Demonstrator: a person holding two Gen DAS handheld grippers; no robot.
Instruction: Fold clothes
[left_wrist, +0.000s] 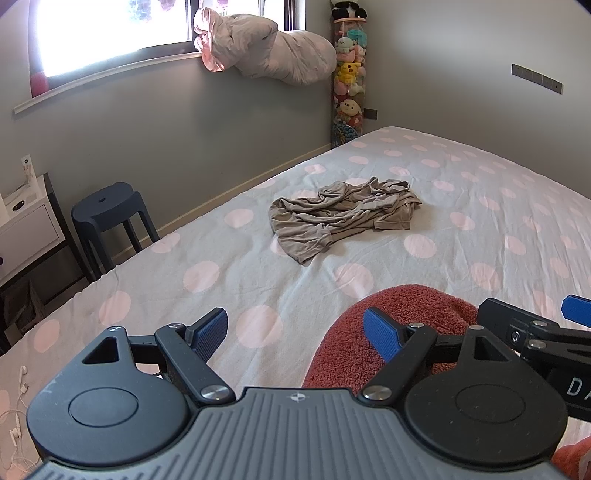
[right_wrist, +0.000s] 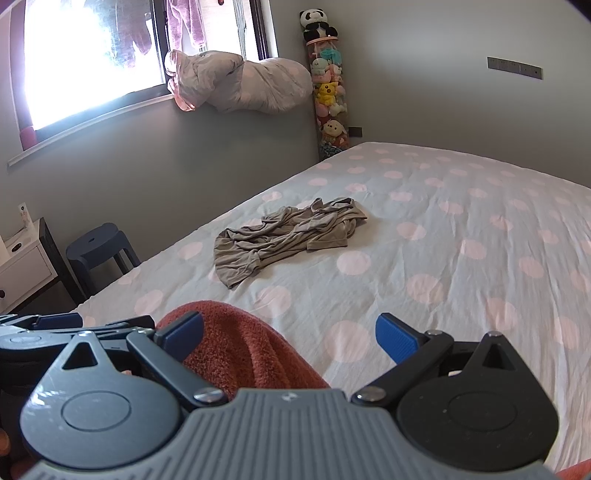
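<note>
- Left gripper (left_wrist: 295, 334): seen at the bottom of the left wrist view, jaws spread wide, blue pads well apart, nothing between them. It hovers above the bed.
- Right gripper (right_wrist: 290, 338): at the bottom of the right wrist view, jaws likewise wide apart and holding nothing. Its tip also shows at the right edge of the left wrist view, just beside the left gripper.
- Shirt (left_wrist: 341, 216): a grey-brown garment, crumpled in a loose heap at centre frame in both views. It lies on the bed, well apart from both grippers, unfolded, with one sleeve end trailing toward the lower left.
- Bed (left_wrist: 480, 206): grey sheet with pale pink dots, filling the middle and right of both frames.
- Red towel (left_wrist: 391, 328): a fuzzy rust-red cloth at lower centre-right in the left view, lower centre-left in the right view, lying below and between the two grippers. Whether it rests on the bed or on the person cannot be told.
- Stool (left_wrist: 110, 206): dark blue, at the left of frame, standing on the floor beside the bed.
- Rolled bedding (left_wrist: 266, 48): on the window ledge, upper centre.
- Tube of soft toys (left_wrist: 349, 77): upright in the room corner, upper centre-right.
</note>
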